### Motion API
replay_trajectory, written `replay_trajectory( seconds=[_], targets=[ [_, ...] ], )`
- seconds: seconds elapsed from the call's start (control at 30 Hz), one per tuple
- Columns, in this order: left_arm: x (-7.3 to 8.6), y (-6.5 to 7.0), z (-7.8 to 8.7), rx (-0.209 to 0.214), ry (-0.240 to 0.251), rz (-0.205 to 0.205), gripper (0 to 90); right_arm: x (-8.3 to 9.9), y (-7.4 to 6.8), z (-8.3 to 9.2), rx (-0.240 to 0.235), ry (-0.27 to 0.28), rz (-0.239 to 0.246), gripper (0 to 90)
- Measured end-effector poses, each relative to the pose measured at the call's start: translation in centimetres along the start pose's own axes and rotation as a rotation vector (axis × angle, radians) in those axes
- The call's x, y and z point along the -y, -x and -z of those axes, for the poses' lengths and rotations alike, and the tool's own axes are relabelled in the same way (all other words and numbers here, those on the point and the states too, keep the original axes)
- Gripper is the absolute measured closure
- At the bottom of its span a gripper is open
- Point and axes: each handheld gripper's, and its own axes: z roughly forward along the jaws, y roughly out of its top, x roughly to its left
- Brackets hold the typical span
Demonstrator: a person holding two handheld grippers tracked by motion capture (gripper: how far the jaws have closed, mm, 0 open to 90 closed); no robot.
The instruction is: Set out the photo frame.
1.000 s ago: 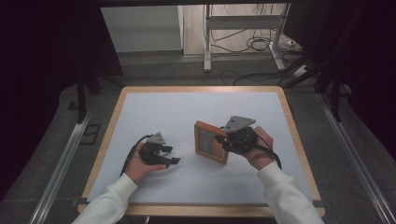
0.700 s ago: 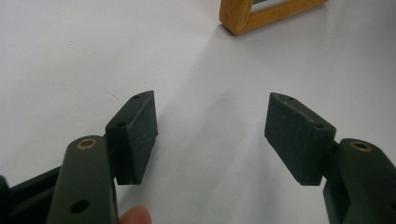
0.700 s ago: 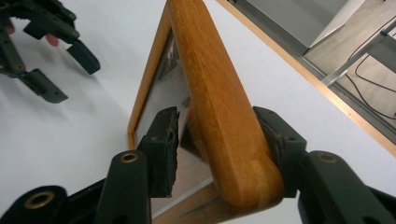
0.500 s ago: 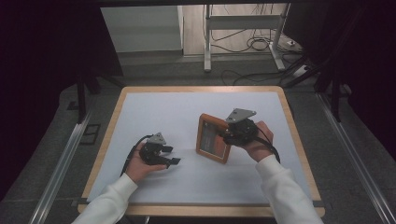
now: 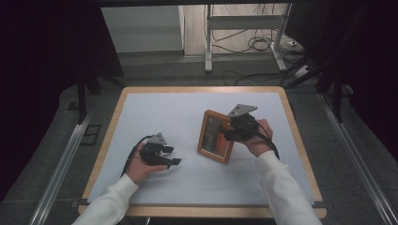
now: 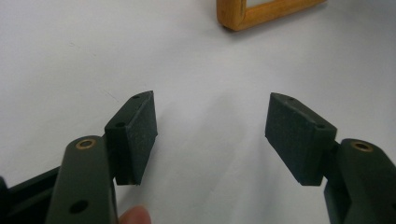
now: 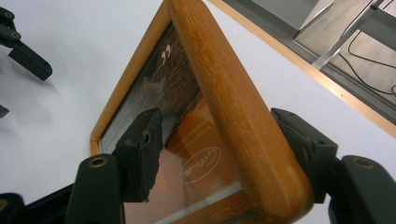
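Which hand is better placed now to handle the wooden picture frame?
The right gripper: its opening jaws straddle the picture frame edge. The left gripper is open beside it, apart.

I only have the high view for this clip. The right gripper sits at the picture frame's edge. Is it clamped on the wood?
Observer: Not firmly. In the right gripper view the right gripper straddles the picture frame, one pad standing clear of the wood over the glass. Its jaws have just been opening.
Operator: What's behind the glass?
Observer: An orange and brown picture with a round white handwritten mark.
Operator: Is the left gripper holding anything?
Observer: No. In the left gripper view the left gripper is wide open over the white tabletop, with nothing between its jaws.
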Motion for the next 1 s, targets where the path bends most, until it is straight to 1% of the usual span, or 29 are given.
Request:
replay_trajectory(
  seconds=[0.07, 0.1, 0.17, 0.23, 0.3, 0.4, 0.5, 0.53, 0.57, 0.63, 0.7, 0.73, 0.77, 0.8, 0.93, 1.0],
  targets=[
    [0.0, 0.0, 0.0, -0.001, 0.003, 0.001, 33.4, 0.0, -0.1, 0.0, 0.012, 0.001, 0.003, 32.5],
    [0.0, 0.0, 0.0, -0.002, 0.002, 0.0, 33.3, 0.0, -0.2, 0.0, 0.026, 0.004, 0.001, 30.5],
    [0.0, 0.0, 0.1, -0.003, 0.004, -0.005, 33.3, 0.1, -0.1, 0.3, 0.043, 0.022, -0.018, 26.9],
    [0.0, 0.0, 0.2, -0.004, -0.001, -0.005, 33.3, 0.2, 0.0, 0.6, 0.053, 0.041, -0.048, 22.1],
    [0.0, -0.1, 0.2, -0.004, 0.0, -0.005, 33.3, 0.5, 0.1, 1.2, 0.071, 0.062, -0.074, 20.7],
    [0.0, -0.1, 0.2, -0.005, 0.0, -0.005, 33.3, 1.2, 0.3, 2.1, 0.078, 0.087, -0.119, 18.0],
    [0.0, -0.1, 0.2, -0.005, -0.001, -0.005, 33.3, 2.1, 0.2, 3.1, 0.093, 0.103, -0.155, 15.9],
    [0.0, 0.0, 0.2, -0.006, -0.001, -0.004, 33.3, 2.6, 0.2, 3.6, 0.092, 0.118, -0.177, 15.8],
    [0.0, 0.0, 0.2, -0.004, 0.003, 0.005, 33.3, 3.0, 0.2, 3.9, 0.088, 0.124, -0.191, 15.6],
    [0.0, 0.1, 0.1, -0.006, 0.007, 0.007, 33.3, 3.9, 0.0, 4.5, 0.088, 0.139, -0.224, 15.6],
    [-0.1, 0.1, 0.1, -0.007, 0.009, 0.008, 33.2, 4.9, -0.3, 5.0, 0.088, 0.133, -0.244, 18.2],
    [-0.1, 0.1, 0.1, -0.007, 0.009, 0.008, 33.3, 4.9, -0.3, 5.0, 0.088, 0.133, -0.244, 18.2],
    [-0.1, 0.1, 0.1, -0.007, 0.004, 0.004, 33.2, 6.2, -1.0, 5.3, 0.092, 0.114, -0.267, 21.5],
    [-0.1, 0.1, 0.1, -0.008, 0.003, 0.005, 33.2, 6.5, -1.3, 5.4, 0.087, 0.11, -0.276, 23.8],
    [-0.1, 0.1, 0.1, -0.01, 0.002, 0.007, 32.9, 8.2, -2.7, 5.7, 0.055, 0.102, -0.283, 38.0],
    [-0.1, 0.1, 0.1, -0.011, 0.002, 0.006, 32.8, 8.9, -3.3, 5.8, 0.036, 0.106, -0.278, 48.5]
  ],
)
